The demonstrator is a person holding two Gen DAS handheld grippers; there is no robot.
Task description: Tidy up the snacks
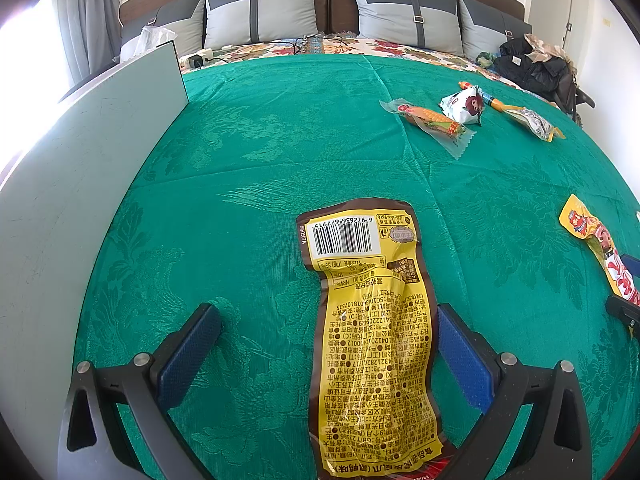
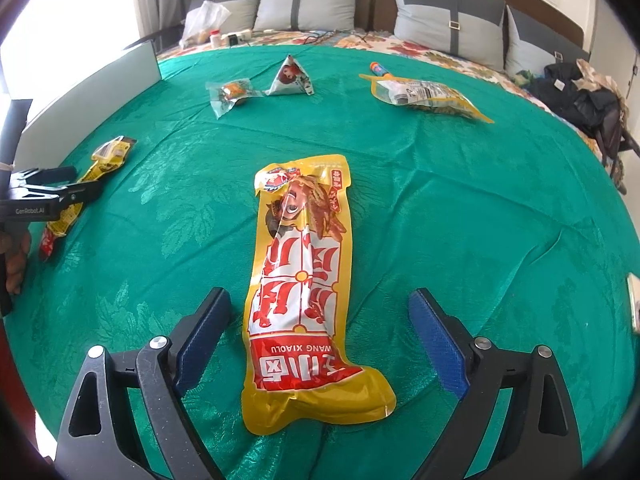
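Observation:
A yellow-and-brown snack packet (image 1: 372, 340) lies back side up on the green cloth (image 1: 260, 160), between the fingers of my left gripper (image 1: 326, 312). That gripper is open, with the packet close to its right pad. A yellow-and-red snack packet (image 2: 304, 280) lies lengthwise between the fingers of my right gripper (image 2: 320, 296), which is open wide with neither pad on it. The right wrist view also shows the left gripper (image 2: 44, 192) at the left edge over the yellow-and-brown packet (image 2: 100, 164).
Farther back lie a clear sausage packet (image 1: 430, 122), a white triangular packet (image 1: 464, 106), an orange-blue tube (image 1: 486, 98) and a clear-and-yellow bag (image 1: 536, 124). A white board (image 1: 80, 160) borders the left. Pillows and a black bag (image 1: 536, 68) sit behind.

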